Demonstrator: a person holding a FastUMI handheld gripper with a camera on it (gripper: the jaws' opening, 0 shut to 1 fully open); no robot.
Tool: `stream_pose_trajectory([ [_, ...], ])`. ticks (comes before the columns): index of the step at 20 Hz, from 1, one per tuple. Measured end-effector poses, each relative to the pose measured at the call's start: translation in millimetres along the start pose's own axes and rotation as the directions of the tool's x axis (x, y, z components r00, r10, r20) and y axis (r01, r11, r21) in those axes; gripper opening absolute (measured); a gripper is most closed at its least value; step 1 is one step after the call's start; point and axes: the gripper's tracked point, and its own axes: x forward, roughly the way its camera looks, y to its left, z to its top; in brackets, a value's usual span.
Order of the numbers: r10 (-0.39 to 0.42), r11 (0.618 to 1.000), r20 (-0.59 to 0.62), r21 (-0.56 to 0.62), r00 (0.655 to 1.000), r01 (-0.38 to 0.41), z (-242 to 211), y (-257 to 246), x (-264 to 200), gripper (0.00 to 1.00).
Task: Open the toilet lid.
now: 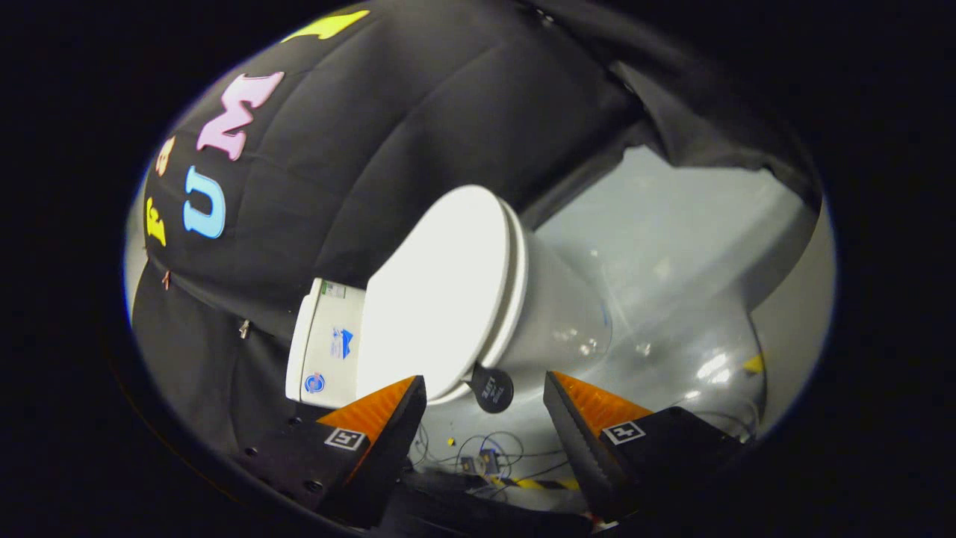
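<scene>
A white toilet stands just ahead of my fingers, seen at a strong tilt. Its lid (437, 295) is down flat on the seat, and the bowl (556, 314) runs away below it toward the glossy floor. The tank (325, 347) with small stickers sits behind the lid, against the black cloth. A small round black tab (491, 389) hangs at the lid's front rim, between my fingertips and slightly beyond them. My gripper (485, 392) is open, one finger on each side of the tab, touching nothing.
The glossy pale floor (672, 246) spreads past the bowl. Loose cables and small parts (485, 456) lie on it below the fingers, beside a yellow-black striped tape (534, 483). Black booth cloth (388, 127) hangs behind the tank.
</scene>
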Motion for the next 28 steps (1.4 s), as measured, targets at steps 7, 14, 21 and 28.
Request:
stream_pose_trajectory([
  [7,0.051,0.998,-0.029,0.027,0.998,-0.051,-8.0,5.3,29.8,0.66],
  [14,0.077,0.996,-0.069,0.043,0.995,-0.074,-5.3,-4.5,33.3,0.18],
  [21,0.109,0.994,-0.092,0.034,0.990,-0.106,-3.5,-4.1,32.6,0.06],
  [28,0.115,0.990,-0.106,-0.066,0.988,-0.122,-1.8,2.9,28.4,0.05],
])
